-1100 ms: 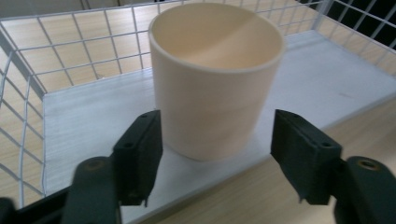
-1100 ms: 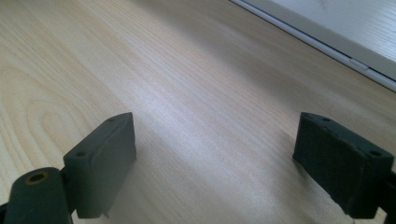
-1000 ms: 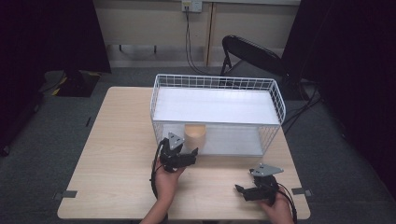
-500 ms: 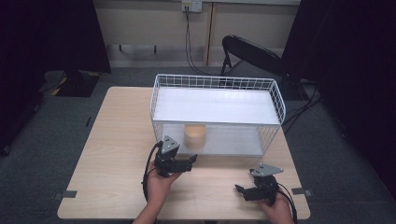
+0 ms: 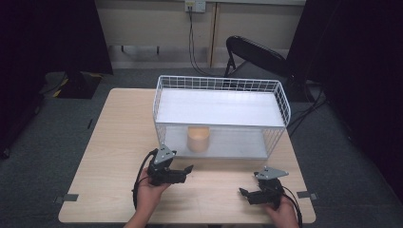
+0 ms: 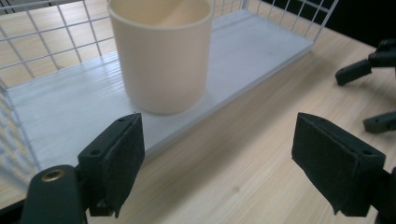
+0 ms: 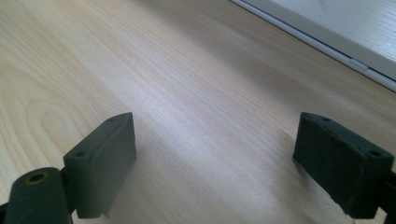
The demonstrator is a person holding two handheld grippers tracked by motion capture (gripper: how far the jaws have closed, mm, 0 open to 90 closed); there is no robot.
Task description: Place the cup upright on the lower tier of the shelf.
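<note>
Between the wide-apart jaws of the left gripper [image 6: 217, 163] lies only bare bench [image 6: 261, 154]; just beyond them the cream cup [image 6: 161, 51] stands upright, mouth up, on the white floor of the wire basket [image 6: 56, 112]. From the high view the cup [image 5: 198, 138] sits near the basket's [image 5: 219, 85] front edge, while the right gripper [image 5: 248, 194], jaws also apart, rests well apart from it.

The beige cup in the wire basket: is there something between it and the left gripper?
Nothing visible. The left gripper is open, with bare table between it and the cup. The cup stands on the white floor of the wire basket, whose near side looks open.
</note>
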